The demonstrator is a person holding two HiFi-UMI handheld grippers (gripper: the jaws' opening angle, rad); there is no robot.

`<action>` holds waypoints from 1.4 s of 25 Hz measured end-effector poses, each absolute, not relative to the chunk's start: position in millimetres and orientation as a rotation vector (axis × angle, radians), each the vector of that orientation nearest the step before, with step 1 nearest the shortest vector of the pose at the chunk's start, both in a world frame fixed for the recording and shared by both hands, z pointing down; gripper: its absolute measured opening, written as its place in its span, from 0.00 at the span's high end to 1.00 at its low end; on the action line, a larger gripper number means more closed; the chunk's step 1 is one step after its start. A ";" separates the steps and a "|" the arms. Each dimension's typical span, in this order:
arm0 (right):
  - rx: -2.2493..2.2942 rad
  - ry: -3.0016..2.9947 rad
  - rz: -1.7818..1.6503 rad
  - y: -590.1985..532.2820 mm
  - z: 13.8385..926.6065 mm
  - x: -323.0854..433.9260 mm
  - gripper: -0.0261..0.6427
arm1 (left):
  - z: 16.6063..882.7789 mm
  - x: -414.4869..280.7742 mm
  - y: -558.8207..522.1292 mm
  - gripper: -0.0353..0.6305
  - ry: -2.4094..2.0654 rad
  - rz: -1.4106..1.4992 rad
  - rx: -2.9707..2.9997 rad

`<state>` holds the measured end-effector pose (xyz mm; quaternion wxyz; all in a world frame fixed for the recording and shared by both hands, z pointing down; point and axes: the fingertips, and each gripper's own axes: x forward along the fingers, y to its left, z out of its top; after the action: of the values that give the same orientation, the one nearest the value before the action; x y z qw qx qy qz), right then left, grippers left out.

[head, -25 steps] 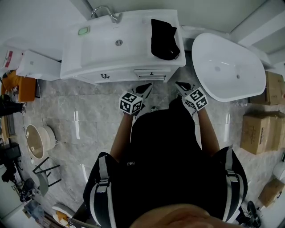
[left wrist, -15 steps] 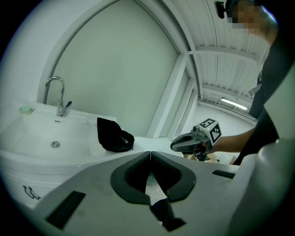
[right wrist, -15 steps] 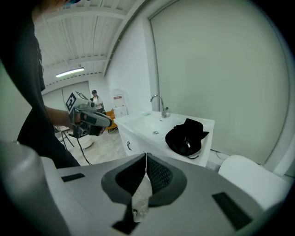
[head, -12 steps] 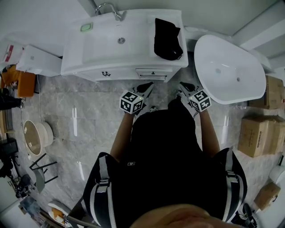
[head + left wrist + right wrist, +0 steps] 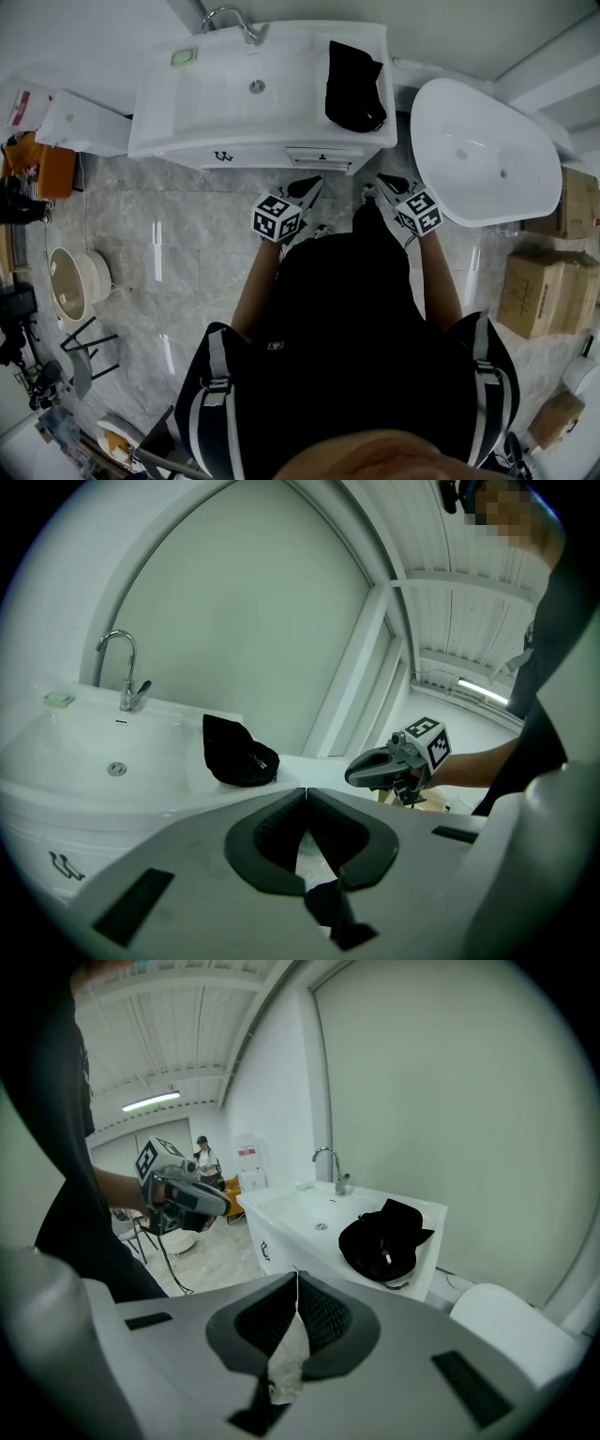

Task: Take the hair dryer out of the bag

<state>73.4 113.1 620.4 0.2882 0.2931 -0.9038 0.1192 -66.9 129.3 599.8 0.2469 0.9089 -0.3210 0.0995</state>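
Observation:
A black bag (image 5: 354,86) lies slumped on the right end of the white vanity top (image 5: 281,122), beside the basin. It also shows in the left gripper view as the bag (image 5: 239,753) and in the right gripper view as the bag (image 5: 384,1242). No hair dryer is visible. My left gripper (image 5: 311,184) and right gripper (image 5: 382,183) hang side by side in front of the vanity, short of the bag. Both are shut with nothing between the jaws: left gripper (image 5: 305,790), right gripper (image 5: 296,1275). Each sees the other: the right gripper (image 5: 394,761), the left gripper (image 5: 183,1196).
A chrome faucet (image 5: 230,21) stands at the back of the basin, with a green soap bar (image 5: 183,57) to its left. A white bathtub (image 5: 478,150) sits right of the vanity, with cardboard boxes (image 5: 548,286) beyond it. A round stool (image 5: 77,281) and clutter line the left side.
The head view has drifted slightly. Both grippers stay shut in nearly the same place before the vanity, and the bag has not moved.

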 end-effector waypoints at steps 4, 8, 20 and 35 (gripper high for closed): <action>0.776 -2.429 0.324 92.6 619.8 79.2 0.87 | 602.9 -60.7 120.1 0.92 -0.886 0.300 2.468; 0.737 -2.440 0.318 70.7 622.5 81.9 0.87 | 607.2 -55.4 107.8 0.92 -0.915 0.309 2.438; 0.585 -2.480 0.322 -4.0 623.1 91.2 0.87 | 608.7 -30.2 51.1 0.92 -1.006 0.334 2.355; 0.358 -2.493 0.302 -86.0 638.1 117.4 0.87 | 616.5 9.9 -6.2 0.92 -1.148 0.419 2.235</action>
<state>117.4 -86.0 638.1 0.2981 0.1348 -0.9381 0.1137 9.9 -6.2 616.5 0.2929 0.8389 -0.4309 0.1575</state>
